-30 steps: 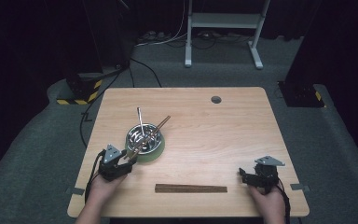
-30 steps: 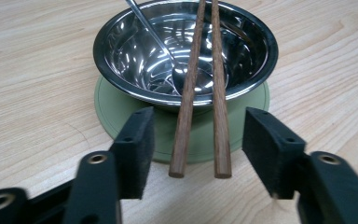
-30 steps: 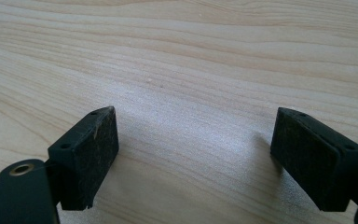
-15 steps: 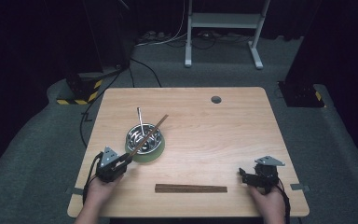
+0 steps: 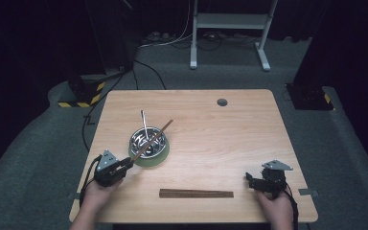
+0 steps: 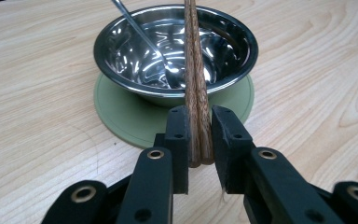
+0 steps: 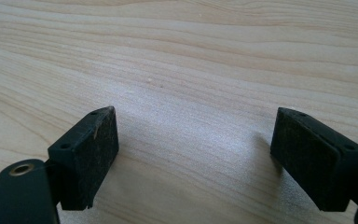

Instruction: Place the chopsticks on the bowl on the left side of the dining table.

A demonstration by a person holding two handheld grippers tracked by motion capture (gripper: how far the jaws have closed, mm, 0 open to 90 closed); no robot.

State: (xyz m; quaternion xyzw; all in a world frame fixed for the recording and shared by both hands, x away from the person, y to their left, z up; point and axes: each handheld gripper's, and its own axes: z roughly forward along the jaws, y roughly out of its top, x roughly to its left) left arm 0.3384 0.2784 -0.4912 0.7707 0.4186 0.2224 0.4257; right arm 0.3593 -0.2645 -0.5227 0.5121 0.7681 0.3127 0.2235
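Since the earlier frame, left gripper (image 6: 199,135) jaws have just been closing, now clamped on chopsticks (image 6: 195,70) resting in bowl (image 6: 121,42); lift remains. Right gripper (image 7: 196,149) is held open on counter (image 7: 191,56).

We hold our left gripper (image 5: 124,165) at the near left of the wooden table (image 5: 220,139), its jaws closed on the near end of a pair of brown chopsticks (image 5: 152,140). They have just been closing, with the sticks between them. From the gripper the chopsticks run up and away across the steel bowl (image 5: 148,140), which sits just beyond the jaws on a green mat (image 5: 154,159). A metal spoon (image 5: 145,125) leans in the bowl, handle pointing away from us. Well off to that gripper's right, our right gripper (image 5: 250,180) rests near the table's near right edge. Between the two grippers, closer to us than the bowl, lies a second brown pair of chopsticks (image 5: 196,193), flat and crosswise.
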